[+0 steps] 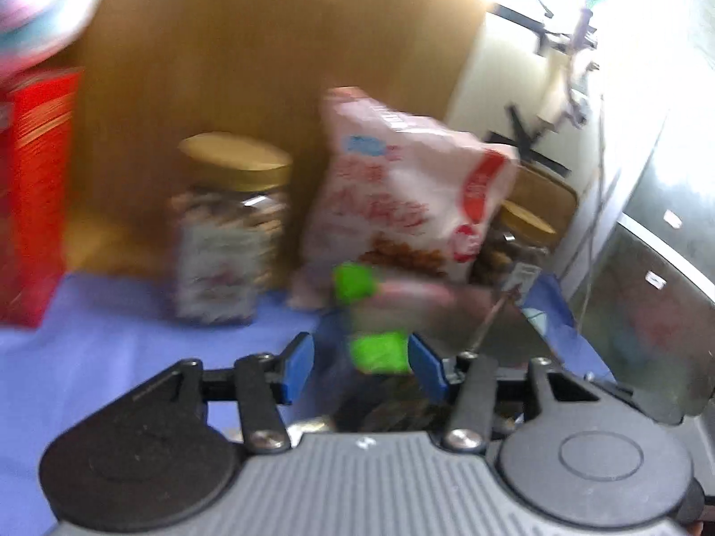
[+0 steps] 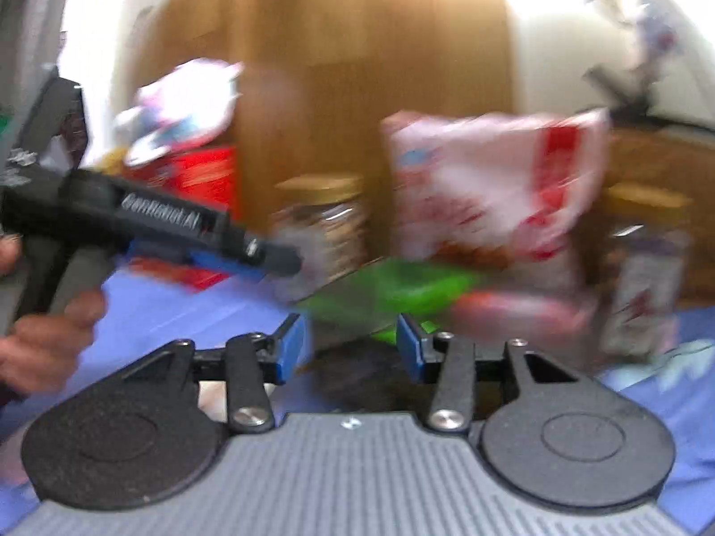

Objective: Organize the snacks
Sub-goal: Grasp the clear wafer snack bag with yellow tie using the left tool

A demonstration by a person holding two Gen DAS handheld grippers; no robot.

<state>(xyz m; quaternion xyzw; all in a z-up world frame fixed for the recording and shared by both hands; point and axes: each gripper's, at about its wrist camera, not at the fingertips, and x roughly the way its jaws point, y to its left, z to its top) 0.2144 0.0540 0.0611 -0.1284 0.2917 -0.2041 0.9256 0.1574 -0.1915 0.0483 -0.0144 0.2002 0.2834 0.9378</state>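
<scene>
Two grippers, the left gripper [image 1: 357, 359] and right gripper [image 2: 353, 344], are seen partly open and empty, while the snack bag [image 1: 402, 187] is stood upright on the desk [image 1: 89, 348] at twelve o'clock, nearer the right.

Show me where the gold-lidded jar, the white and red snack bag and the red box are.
gold-lidded jar [image 1: 234, 165]: left wrist view, its lid.
white and red snack bag [image 1: 402, 196]: left wrist view, front face.
red box [image 1: 40, 178]: left wrist view, its side.

Wooden panel [image 1: 250, 58] behind blue-covered table [image 1: 111, 312], bright glare above
</scene>
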